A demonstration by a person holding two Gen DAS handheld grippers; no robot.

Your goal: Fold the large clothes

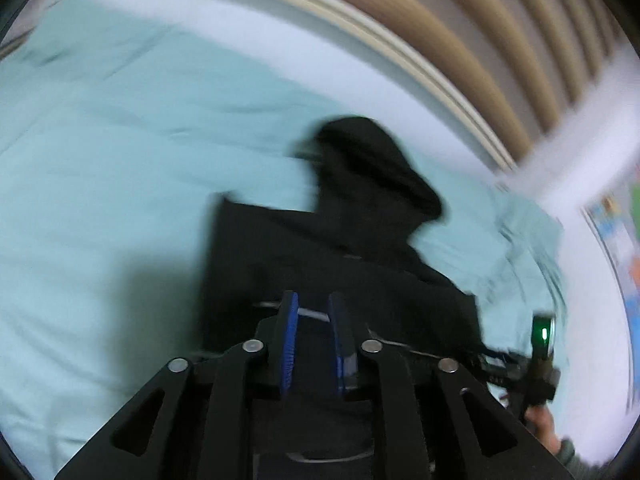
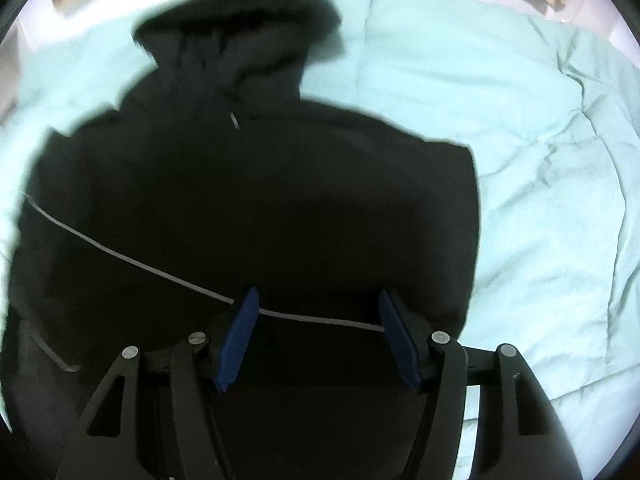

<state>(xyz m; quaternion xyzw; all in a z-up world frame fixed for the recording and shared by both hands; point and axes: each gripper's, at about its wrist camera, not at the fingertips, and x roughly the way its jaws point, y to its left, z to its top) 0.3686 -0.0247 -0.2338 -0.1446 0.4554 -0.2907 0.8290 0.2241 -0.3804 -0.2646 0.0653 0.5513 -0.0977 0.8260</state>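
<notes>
Looking down along both my claws, I see a black hooded sweatshirt (image 2: 248, 200) spread on a pale green bedcover (image 2: 540, 160). It looks to me soft, thick and floppy, fairly heavy for cloth, so it should sag and drag unless I pinch a doubled edge or seam, perhaps near the pale line (image 2: 120, 256) crossing its body. My right claw (image 2: 316, 336) hangs directly above the garment's lower part, jaws spread wide with nothing between them; the hood (image 2: 240, 20) lies far ahead of it, and bare bedcover stretches off to its right. My left claw (image 1: 314, 340) has its blue pads (image 1: 289, 340) close together with a narrow gap; I cannot tell through the blur whether cloth is caught there. The sweatshirt lies just under and ahead of it too, hood farthest away.
</notes>
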